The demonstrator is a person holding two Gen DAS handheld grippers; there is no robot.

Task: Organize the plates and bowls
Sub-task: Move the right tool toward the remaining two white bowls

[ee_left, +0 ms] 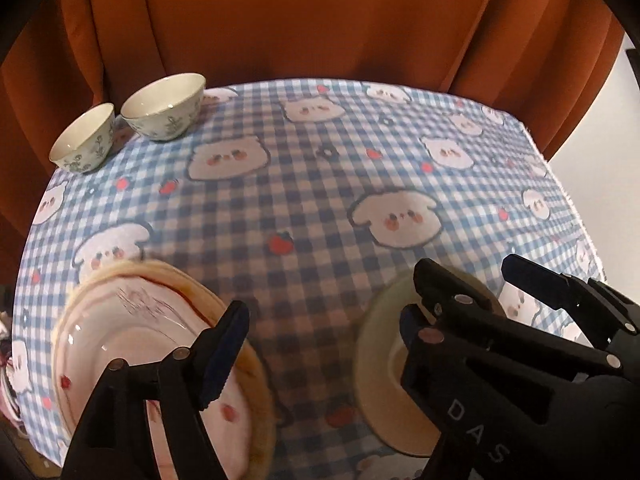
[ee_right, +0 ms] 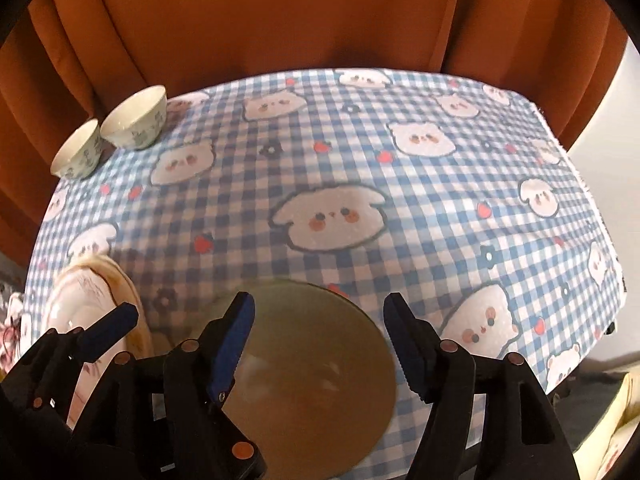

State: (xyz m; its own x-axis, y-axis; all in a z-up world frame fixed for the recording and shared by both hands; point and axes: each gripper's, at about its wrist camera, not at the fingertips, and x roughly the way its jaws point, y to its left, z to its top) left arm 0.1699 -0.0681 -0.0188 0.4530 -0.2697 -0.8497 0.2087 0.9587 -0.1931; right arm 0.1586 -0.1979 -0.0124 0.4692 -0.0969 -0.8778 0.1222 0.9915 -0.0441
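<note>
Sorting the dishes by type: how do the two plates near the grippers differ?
The pink plate is glossy, with a tan rim and printed markings; the olive plate is plain and duller. The pink plate lies by the left gripper, the olive plate under the open right gripper. Both lie flat on the checked tablecloth, ungripped.

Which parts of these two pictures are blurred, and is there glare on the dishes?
Left wrist view: the pink plate has a smeared rim and small glints; the bowls are sharp. Right wrist view: the plain plate looks hazy, with pale reflections.
</note>
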